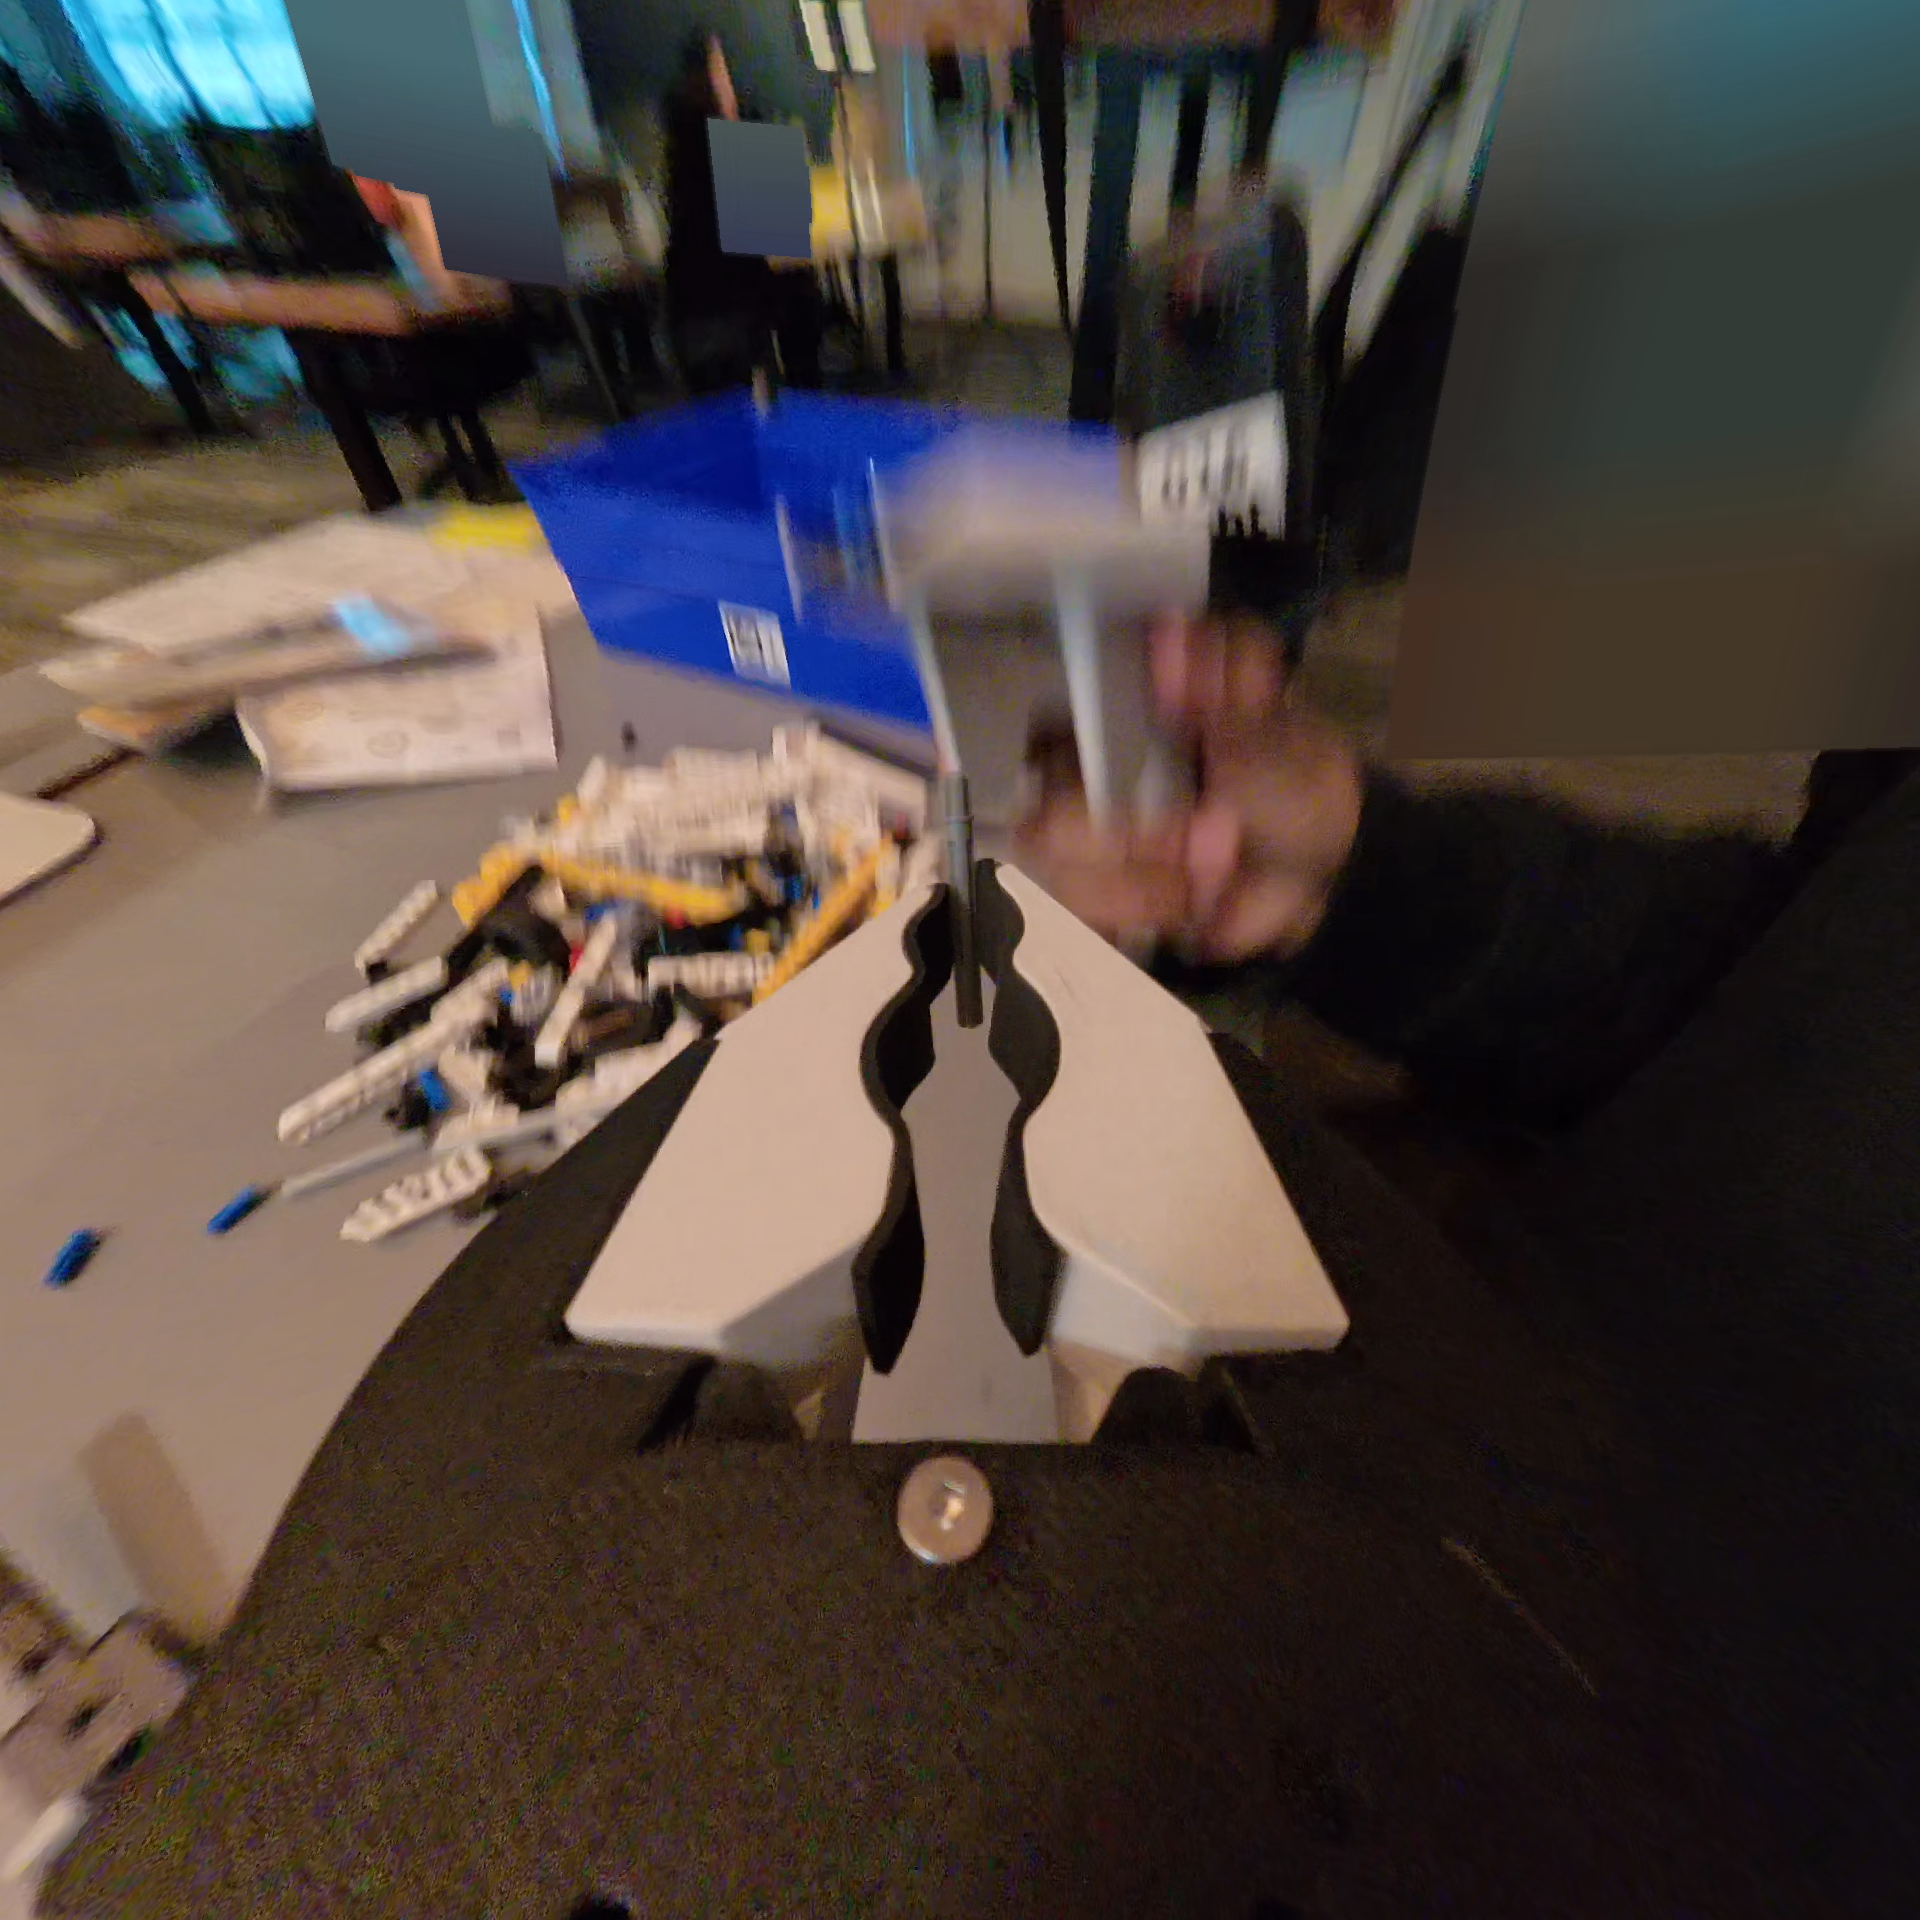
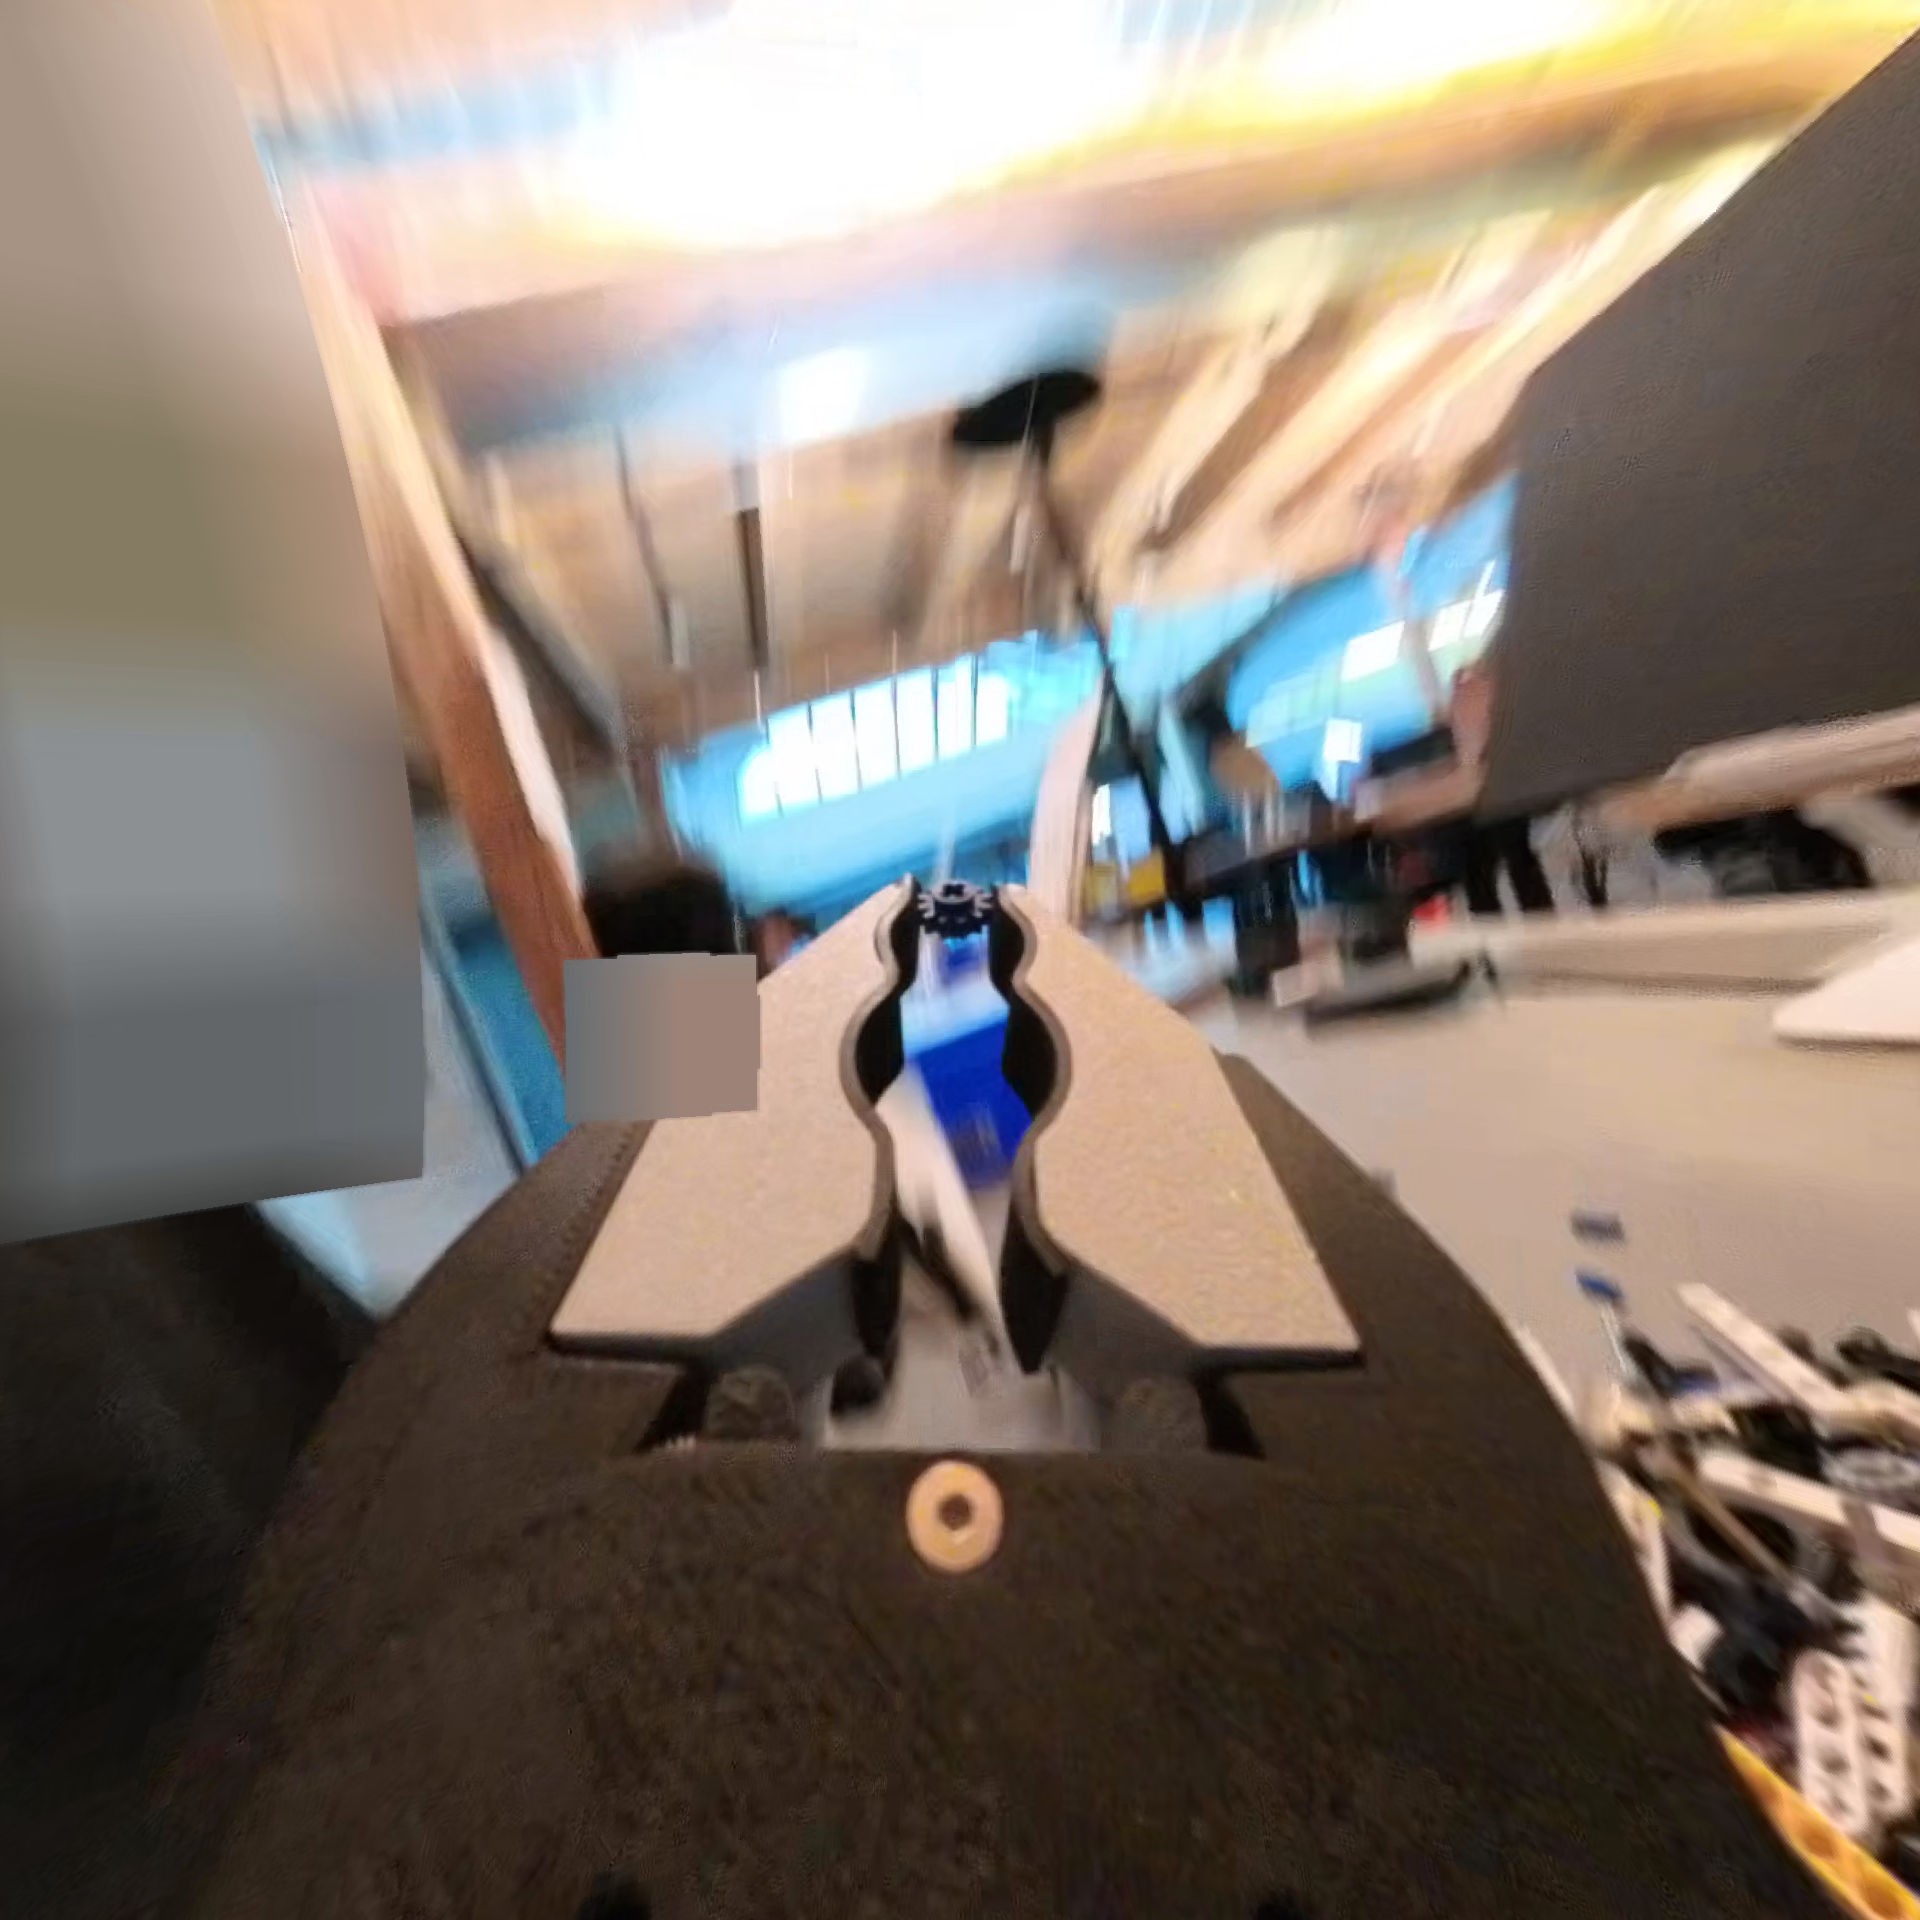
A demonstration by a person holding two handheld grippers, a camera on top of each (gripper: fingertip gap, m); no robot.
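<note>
Tabletop pile [image 1: 623, 935] beside pin-gripping hand-held gripper [image 1: 966, 904]

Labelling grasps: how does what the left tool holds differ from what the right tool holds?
The left tool is shut on a thin dark grey rod-shaped axle piece; the right tool is shut on a small dark toothed gear wheel. The axle is long and stands upright, sticking out past the fingertips; the gear is short and round, sitting right at the tips. The right tool's fingers stand farther apart. Both are small dark building-set parts, pinched near the tips.
</note>
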